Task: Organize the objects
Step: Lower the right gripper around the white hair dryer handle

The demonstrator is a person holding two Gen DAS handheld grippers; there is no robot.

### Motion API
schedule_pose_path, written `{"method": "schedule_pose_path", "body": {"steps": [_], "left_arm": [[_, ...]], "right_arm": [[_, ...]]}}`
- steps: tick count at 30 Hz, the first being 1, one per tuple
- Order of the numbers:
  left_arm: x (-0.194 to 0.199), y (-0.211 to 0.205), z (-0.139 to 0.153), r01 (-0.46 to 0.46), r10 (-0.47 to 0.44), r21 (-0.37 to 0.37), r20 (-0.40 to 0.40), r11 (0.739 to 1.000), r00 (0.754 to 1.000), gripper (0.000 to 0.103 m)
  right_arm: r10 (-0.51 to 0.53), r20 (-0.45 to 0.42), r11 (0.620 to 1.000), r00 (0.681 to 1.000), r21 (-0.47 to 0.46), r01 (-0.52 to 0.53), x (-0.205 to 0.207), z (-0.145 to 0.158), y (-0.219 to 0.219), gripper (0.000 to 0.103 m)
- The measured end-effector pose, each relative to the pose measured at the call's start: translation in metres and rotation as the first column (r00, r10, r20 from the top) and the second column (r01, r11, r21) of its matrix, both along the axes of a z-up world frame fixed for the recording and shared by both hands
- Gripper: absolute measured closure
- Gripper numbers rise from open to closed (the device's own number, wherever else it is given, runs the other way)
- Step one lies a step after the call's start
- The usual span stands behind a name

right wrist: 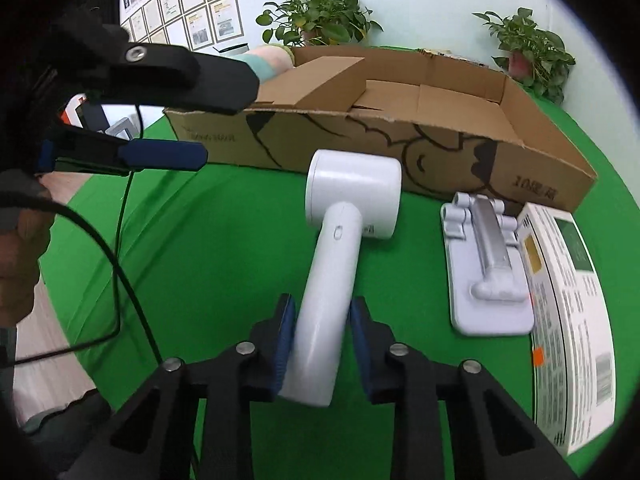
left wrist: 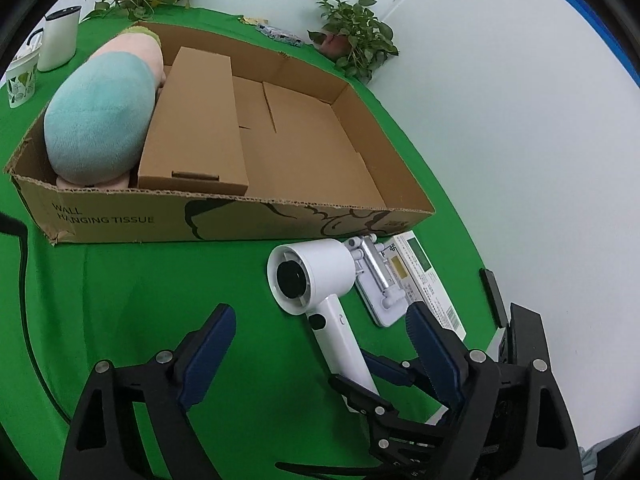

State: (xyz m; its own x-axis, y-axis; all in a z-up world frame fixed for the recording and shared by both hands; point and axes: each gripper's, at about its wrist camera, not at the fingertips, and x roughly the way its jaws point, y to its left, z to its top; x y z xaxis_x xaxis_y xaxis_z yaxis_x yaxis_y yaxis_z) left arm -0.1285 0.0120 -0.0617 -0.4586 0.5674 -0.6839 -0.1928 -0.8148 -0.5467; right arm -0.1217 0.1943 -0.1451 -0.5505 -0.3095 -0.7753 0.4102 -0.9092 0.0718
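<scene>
A white hair dryer [left wrist: 316,280] lies on the green cloth in front of a large open cardboard box [left wrist: 240,220]. My right gripper [right wrist: 322,344] is shut on the dryer's handle [right wrist: 324,320]; its fingers also show in the left wrist view [left wrist: 372,384]. My left gripper [left wrist: 320,332] is open and empty, hovering just above and before the dryer; it shows at upper left of the right wrist view [right wrist: 208,120]. The box [right wrist: 360,148] holds a pastel plush toy [left wrist: 104,116] and a smaller cardboard box [left wrist: 196,132].
A white phone stand [right wrist: 488,272] and a white printed carton [right wrist: 568,312] lie right of the dryer. Potted plants [left wrist: 356,36] stand at the back wall. A white canister [left wrist: 60,38] and a cup [left wrist: 22,80] stand far left. A black cable [right wrist: 120,280] trails left.
</scene>
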Motion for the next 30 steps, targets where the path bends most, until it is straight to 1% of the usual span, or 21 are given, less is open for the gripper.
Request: {"method": "schedule_pose_path", "body": {"steps": [2, 4, 5, 6, 7, 8, 10, 14, 15, 16, 17, 19, 21, 23, 25, 28, 29, 30], "left_arm": [[0.003, 0.006, -0.005, 0.033, -0.033, 0.003, 0.018, 0.999, 0.999, 0.017], [0.005, 0.013, -0.012, 0.066, -0.067, 0.021, 0.04, 0.998, 0.997, 0.017], [0.006, 0.017, -0.015, 0.078, -0.08, 0.03, 0.052, 0.996, 0.995, 0.017], [0.007, 0.022, -0.019, 0.089, -0.092, 0.041, 0.067, 0.995, 0.993, 0.017], [0.006, 0.026, -0.025, 0.098, -0.103, 0.053, 0.089, 0.994, 0.991, 0.017], [0.006, 0.028, -0.029, 0.101, -0.107, 0.062, 0.105, 0.993, 0.989, 0.017], [0.003, 0.032, -0.039, 0.105, -0.117, 0.086, 0.148, 0.991, 0.982, 0.017], [-0.001, 0.038, -0.055, 0.115, -0.141, 0.129, 0.214, 0.985, 0.967, 0.017], [-0.002, 0.039, -0.059, 0.115, -0.145, 0.143, 0.225, 0.983, 0.963, 0.019], [-0.002, 0.04, -0.061, 0.118, -0.152, 0.151, 0.232, 0.981, 0.961, 0.024], [-0.003, 0.041, -0.063, 0.119, -0.154, 0.156, 0.239, 0.981, 0.959, 0.024], [-0.002, 0.045, -0.067, 0.121, -0.159, 0.164, 0.249, 0.979, 0.955, 0.024], [-0.003, 0.048, -0.07, 0.122, -0.164, 0.176, 0.248, 0.977, 0.955, 0.028], [-0.003, 0.051, -0.071, 0.128, -0.17, 0.177, 0.249, 0.976, 0.953, 0.033], [-0.003, 0.051, -0.071, 0.115, -0.158, 0.178, 0.251, 0.977, 0.955, 0.035], [-0.002, 0.05, -0.072, 0.096, -0.142, 0.185, 0.252, 0.978, 0.957, 0.035], [-0.002, 0.05, -0.073, 0.093, -0.138, 0.185, 0.253, 0.978, 0.957, 0.037], [-0.002, 0.05, -0.073, 0.09, -0.134, 0.178, 0.255, 0.98, 0.958, 0.04]], "right_arm": [[0.016, 0.016, 1.0, 1.0, -0.019, -0.016, 0.014, 0.0, 0.004, 0.075], [0.054, 0.045, 0.997, 0.998, -0.057, -0.052, 0.026, 0.002, 0.007, 0.075], [0.066, 0.048, 0.996, 0.997, -0.07, -0.063, 0.031, 0.003, 0.009, 0.071], [0.07, 0.04, 0.995, 0.997, -0.074, -0.067, 0.034, 0.005, 0.01, 0.064], [0.062, 0.021, 0.996, 0.998, -0.067, -0.061, 0.036, 0.008, 0.011, 0.044], [0.054, 0.005, 0.996, 0.999, -0.068, -0.053, 0.037, 0.009, 0.012, 0.03], [0.037, 0.0, 0.995, 0.999, -0.091, -0.037, 0.033, 0.011, 0.015, 0.029], [0.029, 0.041, 0.995, 0.999, -0.1, -0.025, 0.023, 0.005, 0.012, 0.029], [0.035, 0.045, 0.995, 0.998, -0.099, -0.03, 0.023, 0.004, 0.01, 0.029], [0.04, 0.05, 0.994, 0.998, -0.101, -0.035, 0.022, 0.002, 0.008, 0.029], [0.042, 0.051, 0.994, 0.998, -0.105, -0.036, 0.018, 0.003, 0.009, 0.029], [0.035, 0.052, 0.995, 0.998, -0.1, -0.03, 0.018, 0.003, 0.009, 0.029], [0.022, 0.057, 0.996, 0.998, -0.086, -0.017, 0.017, 0.001, 0.009, 0.029], [0.033, 0.08, 0.995, 0.996, -0.092, -0.026, 0.013, -0.001, 0.011, 0.029], [0.04, 0.072, 0.996, 0.997, -0.079, -0.034, 0.016, -0.001, 0.01, 0.029], [0.037, 0.071, 0.998, 0.997, -0.051, -0.033, 0.02, -0.003, 0.006, 0.029], [0.035, 0.081, 0.999, 0.996, -0.043, -0.032, 0.021, -0.005, 0.004, 0.028], [0.033, 0.069, 0.999, 0.997, -0.034, -0.031, 0.023, -0.004, 0.002, 0.028]]}}
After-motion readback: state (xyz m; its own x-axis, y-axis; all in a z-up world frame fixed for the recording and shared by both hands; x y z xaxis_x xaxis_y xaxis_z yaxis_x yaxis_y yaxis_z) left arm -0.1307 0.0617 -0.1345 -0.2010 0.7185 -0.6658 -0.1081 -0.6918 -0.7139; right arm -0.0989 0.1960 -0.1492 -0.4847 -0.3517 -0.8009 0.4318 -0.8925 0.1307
